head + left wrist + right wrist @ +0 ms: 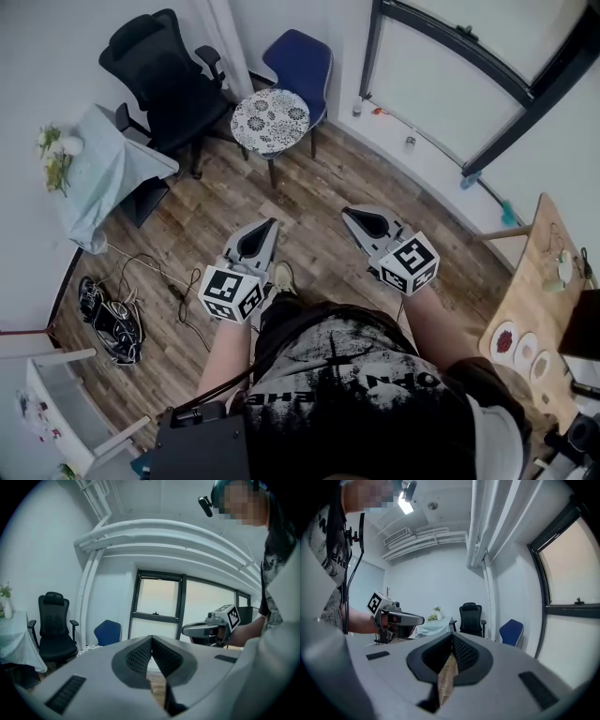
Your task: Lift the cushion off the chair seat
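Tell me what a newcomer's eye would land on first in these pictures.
First come the two tools held out over the wooden floor in the middle of the head view: the left claw and the right claw, both shut with nothing in them. Next is the round flowered cushion lying on the seat of the blue chair by the far wall, with a black office chair to its left.

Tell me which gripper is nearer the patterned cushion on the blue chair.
Left, narrowly. The left gripper points almost straight at the cushion but is well short of it. The right gripper is off to the cushion's right, also well short. Neither touches it.
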`<control>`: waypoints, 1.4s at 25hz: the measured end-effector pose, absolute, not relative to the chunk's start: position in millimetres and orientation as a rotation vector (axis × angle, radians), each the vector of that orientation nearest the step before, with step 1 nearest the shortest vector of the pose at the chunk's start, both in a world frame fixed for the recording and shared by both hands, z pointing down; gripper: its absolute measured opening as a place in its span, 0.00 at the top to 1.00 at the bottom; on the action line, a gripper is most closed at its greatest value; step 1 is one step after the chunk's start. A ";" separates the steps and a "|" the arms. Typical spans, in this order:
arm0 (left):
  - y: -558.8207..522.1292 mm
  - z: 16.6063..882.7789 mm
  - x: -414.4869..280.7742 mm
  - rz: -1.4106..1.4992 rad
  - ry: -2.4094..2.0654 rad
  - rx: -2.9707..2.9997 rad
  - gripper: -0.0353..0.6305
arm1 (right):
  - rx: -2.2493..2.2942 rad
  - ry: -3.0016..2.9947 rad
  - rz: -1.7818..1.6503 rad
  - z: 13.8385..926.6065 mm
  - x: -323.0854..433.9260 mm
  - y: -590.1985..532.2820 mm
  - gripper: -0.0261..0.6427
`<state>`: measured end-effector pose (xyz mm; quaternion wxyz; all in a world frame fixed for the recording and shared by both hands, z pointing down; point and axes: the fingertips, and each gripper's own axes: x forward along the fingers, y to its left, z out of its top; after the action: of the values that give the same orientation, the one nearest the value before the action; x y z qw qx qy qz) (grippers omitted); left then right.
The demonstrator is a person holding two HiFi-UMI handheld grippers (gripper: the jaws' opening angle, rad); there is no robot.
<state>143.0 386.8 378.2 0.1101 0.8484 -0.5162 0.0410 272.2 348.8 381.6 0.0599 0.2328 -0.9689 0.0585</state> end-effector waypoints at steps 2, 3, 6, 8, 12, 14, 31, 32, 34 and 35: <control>383.8 379.2 138.0 0.118 -1.517 2.494 0.93 | 0.703 -2.931 0.177 382.6 267.0 346.0 0.94; 381.8 379.4 135.5 0.117 -1.517 2.494 0.93 | 0.704 -2.930 0.174 382.7 264.3 344.2 0.94; 373.2 380.7 128.4 0.112 -1.508 2.499 0.93 | 0.713 -2.925 0.164 382.2 256.4 337.4 0.94; 365.3 381.2 122.7 0.108 -1.500 2.503 0.93 | 0.720 -2.921 0.157 382.5 250.3 330.9 0.94; 344.0 381.5 109.5 0.107 -1.480 2.516 0.93 | 0.742 -2.910 0.152 382.9 237.1 311.8 0.94; 333.5 381.4 101.4 0.110 -1.467 2.522 0.93 | 0.756 -2.905 0.159 383.5 229.6 302.5 0.94; 226.7 376.3 -4.1 0.117 -1.351 2.603 0.93 | 0.907 -2.876 0.140 377.9 126.5 206.6 0.94; 221.7 376.9 -10.9 0.115 -1.348 2.605 0.93 | 0.913 -2.874 0.138 378.0 119.9 202.0 0.94; 212.1 380.0 -24.0 0.109 -1.342 2.603 0.93 | 0.922 -2.869 0.136 379.7 107.5 193.1 0.94; 208.0 382.8 -30.2 0.107 -1.339 2.600 0.93 | 0.925 -2.866 0.138 381.8 101.6 189.4 0.94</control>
<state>-30.2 208.0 382.8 0.1074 0.8832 -0.4551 0.0364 101.6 189.4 381.8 0.0635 0.3063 -0.9487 0.0457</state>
